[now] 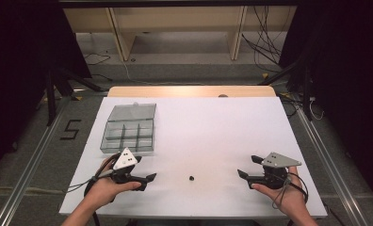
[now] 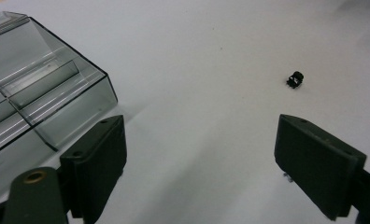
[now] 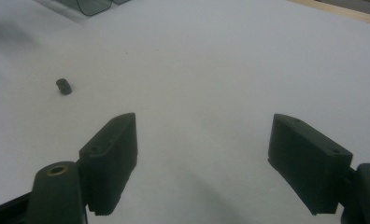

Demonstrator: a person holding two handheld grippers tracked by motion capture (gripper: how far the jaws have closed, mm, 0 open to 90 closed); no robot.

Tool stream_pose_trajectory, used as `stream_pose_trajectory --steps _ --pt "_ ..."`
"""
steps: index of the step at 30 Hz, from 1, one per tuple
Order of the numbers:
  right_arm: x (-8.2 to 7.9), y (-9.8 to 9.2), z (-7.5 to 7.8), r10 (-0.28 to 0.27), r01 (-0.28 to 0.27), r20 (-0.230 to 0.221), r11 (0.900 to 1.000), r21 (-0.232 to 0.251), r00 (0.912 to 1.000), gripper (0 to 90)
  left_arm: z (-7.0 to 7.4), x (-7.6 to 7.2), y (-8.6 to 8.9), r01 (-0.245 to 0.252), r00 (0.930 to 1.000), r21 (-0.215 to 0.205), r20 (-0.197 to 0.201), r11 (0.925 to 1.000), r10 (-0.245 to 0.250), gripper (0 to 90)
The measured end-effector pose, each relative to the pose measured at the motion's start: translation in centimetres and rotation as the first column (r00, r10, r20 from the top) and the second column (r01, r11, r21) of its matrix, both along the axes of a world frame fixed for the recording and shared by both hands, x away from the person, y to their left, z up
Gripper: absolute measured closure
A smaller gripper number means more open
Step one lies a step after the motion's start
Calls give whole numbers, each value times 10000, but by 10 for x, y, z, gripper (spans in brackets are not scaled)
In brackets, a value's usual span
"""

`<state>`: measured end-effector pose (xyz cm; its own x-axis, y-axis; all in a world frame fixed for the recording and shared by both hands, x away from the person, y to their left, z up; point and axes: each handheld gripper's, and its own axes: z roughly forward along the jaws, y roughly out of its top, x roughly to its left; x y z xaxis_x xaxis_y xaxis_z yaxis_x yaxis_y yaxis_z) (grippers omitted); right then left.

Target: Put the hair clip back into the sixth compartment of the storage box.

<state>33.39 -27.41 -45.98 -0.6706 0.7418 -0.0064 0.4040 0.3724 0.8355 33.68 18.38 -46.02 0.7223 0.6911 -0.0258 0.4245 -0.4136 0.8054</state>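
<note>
A small black part (image 1: 191, 178) lies on the white table top (image 1: 203, 127) near the front edge, between my two hands. In the left gripper view the small black part (image 2: 295, 79) sits ahead and to the right of the jaws. My left gripper (image 1: 146, 178) rests low at the front left, open, nothing between its jaws (image 2: 199, 163). My right gripper (image 1: 247, 167) is at the front right, open and empty (image 3: 202, 158); the small black part (image 3: 64, 86) lies ahead to its left. A clear compartment box (image 1: 129, 128) with its lid raised stands behind the left gripper.
The clear box (image 2: 38, 93) is close to the left gripper's left jaw. A bare wooden strip (image 1: 191, 91) runs along the table's far edge. Beyond it are floor, cables (image 1: 264, 42) and a wooden frame. Dark stands flank the table.
</note>
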Motion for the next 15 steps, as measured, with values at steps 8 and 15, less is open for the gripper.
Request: stream_pose_trajectory --steps 8,15 --pt "1 -1 0 -154 155 -66 9998 94 9999 246 1 -1 -1 86 9999 27 125 10000 -87 167" --pt "3 1 -1 -184 185 -109 9998 96 9998 247 1 -2 -7 301 9994 84 172 9995 -303 172"
